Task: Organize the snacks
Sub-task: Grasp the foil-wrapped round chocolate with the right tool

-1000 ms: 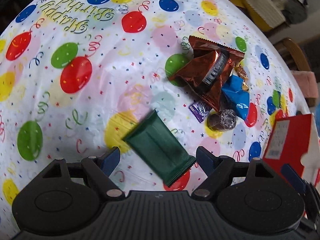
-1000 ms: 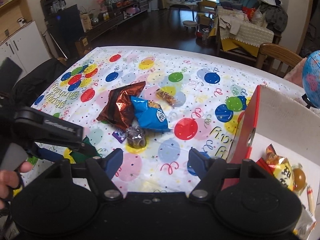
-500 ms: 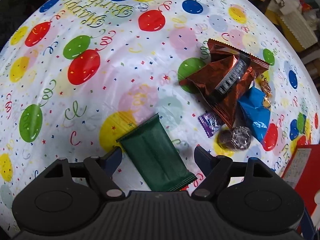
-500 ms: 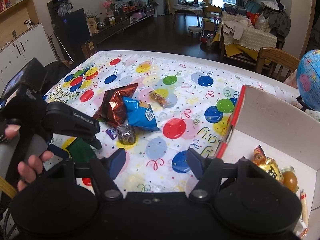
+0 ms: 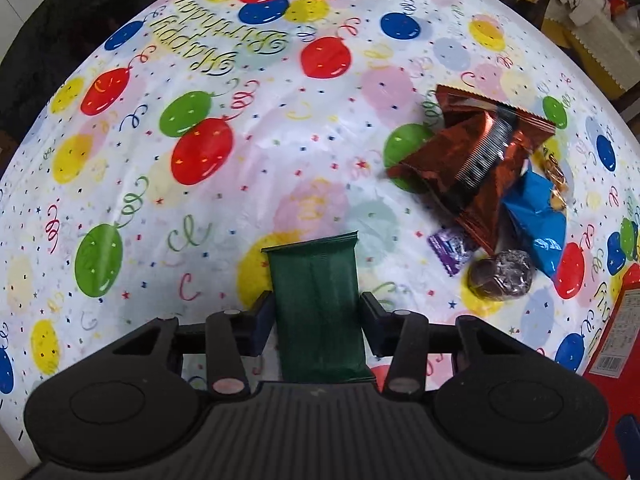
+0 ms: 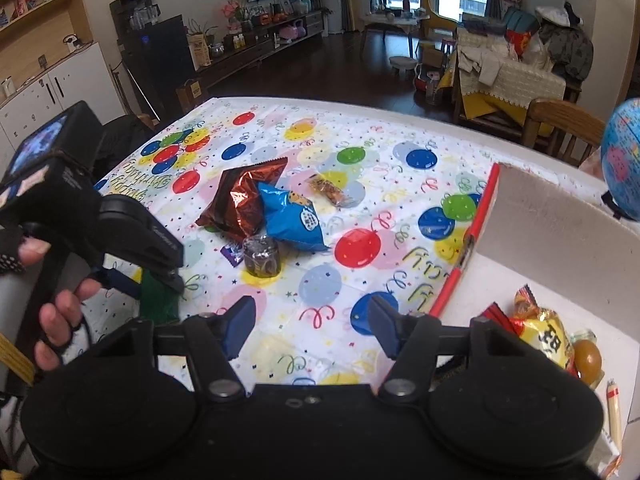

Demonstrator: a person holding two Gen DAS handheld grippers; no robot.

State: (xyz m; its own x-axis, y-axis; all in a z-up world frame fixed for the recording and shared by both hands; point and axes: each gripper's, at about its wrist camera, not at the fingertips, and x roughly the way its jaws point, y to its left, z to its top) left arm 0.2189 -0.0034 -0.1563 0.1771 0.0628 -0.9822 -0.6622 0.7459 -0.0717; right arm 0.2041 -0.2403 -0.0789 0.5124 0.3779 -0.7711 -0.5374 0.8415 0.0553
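A flat dark green snack packet (image 5: pixel 316 304) lies on the balloon-print tablecloth (image 5: pixel 200 200). My left gripper (image 5: pixel 317 322) has its fingers against both long sides of the packet. The packet also shows in the right wrist view (image 6: pixel 158 300) under the left gripper (image 6: pixel 136 280). My right gripper (image 6: pixel 312 324) is open and empty above the cloth. A pile of snacks lies further out: a brown foil bag (image 6: pixel 240 196), a blue bag (image 6: pixel 294 218), a round foil-wrapped sweet (image 6: pixel 262 256), a small purple packet (image 6: pixel 232 252) and a clear-wrapped bar (image 6: pixel 330 191).
A red-edged cardboard box (image 6: pixel 560 224) stands at the right and holds a yellow packet (image 6: pixel 546 332), an orange sweet (image 6: pixel 587 356) and a stick snack. A globe (image 6: pixel 624 164) and a wooden chair (image 6: pixel 560 120) are beyond it. The box's red side shows in the left wrist view (image 5: pixel 616 320).
My left gripper has moved down over the green packet, lined up with its length and closed its fingers onto its sides. The right gripper has stayed open and shifted slightly.
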